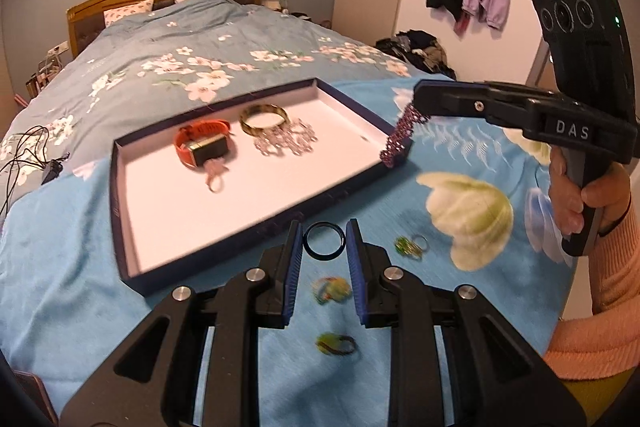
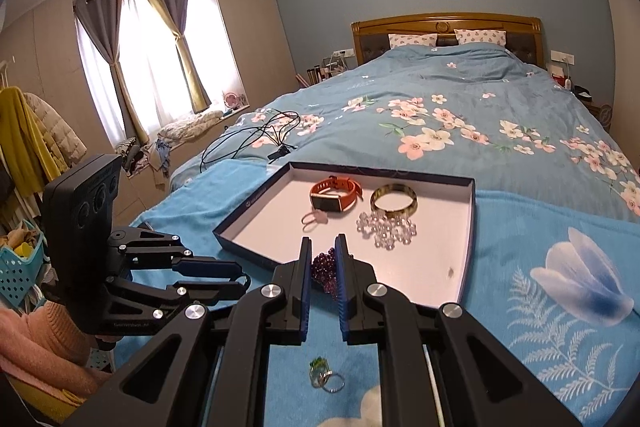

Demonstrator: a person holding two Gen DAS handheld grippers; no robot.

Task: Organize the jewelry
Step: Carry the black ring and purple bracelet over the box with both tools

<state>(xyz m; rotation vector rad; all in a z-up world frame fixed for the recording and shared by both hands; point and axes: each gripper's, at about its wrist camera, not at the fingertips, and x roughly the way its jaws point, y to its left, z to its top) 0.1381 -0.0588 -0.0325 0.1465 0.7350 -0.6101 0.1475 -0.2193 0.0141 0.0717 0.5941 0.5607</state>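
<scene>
Purple bead bracelet (image 2: 324,269) pinched in right gripper (image 2: 324,259), going into box (image 1: 132,163) | black ring (image 1: 323,245) clamped in left gripper (image 1: 323,247), box at 11 o'clock | both lifted for tidying

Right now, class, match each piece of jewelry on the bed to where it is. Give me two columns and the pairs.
Things:
1. purple bead bracelet
2. black ring
3. orange watch
4. green ring

Places:
A. lying inside the box
B. lying on the blue blanket
C. hanging from the right gripper
D. between the left gripper jaws

Pairs: 1-C, 2-D, 3-A, 4-B
</scene>
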